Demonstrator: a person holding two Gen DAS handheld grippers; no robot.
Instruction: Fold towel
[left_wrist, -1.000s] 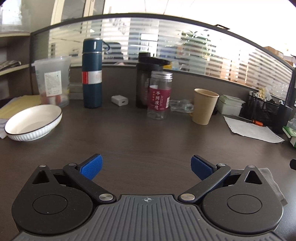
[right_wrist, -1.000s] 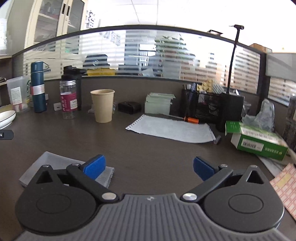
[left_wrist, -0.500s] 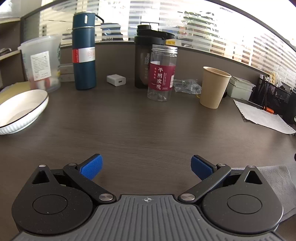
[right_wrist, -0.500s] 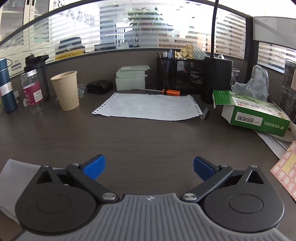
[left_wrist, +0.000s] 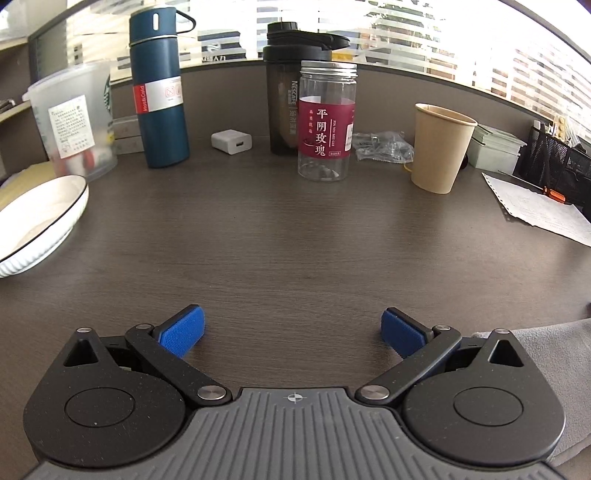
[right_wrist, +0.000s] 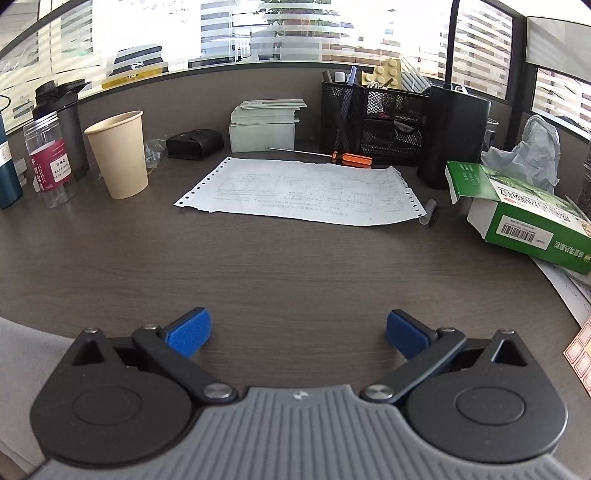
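Grey cloth, the soft towel (left_wrist: 554, 354), lies on the dark wood-grain desk (left_wrist: 295, 240), mostly cut off: only one edge shows at the lower right of the left wrist view and a strip (right_wrist: 26, 354) at the lower left of the right wrist view, partly hidden behind the black gripper bodies. The left gripper (left_wrist: 291, 332) and the right gripper (right_wrist: 299, 332) both have their blue-padded jaws spread wide over bare desk, holding nothing. How the towel is folded cannot be made out.

Left gripper (left_wrist: 291, 330) jaws wide apart, empty; right gripper (right_wrist: 298, 332) likewise.
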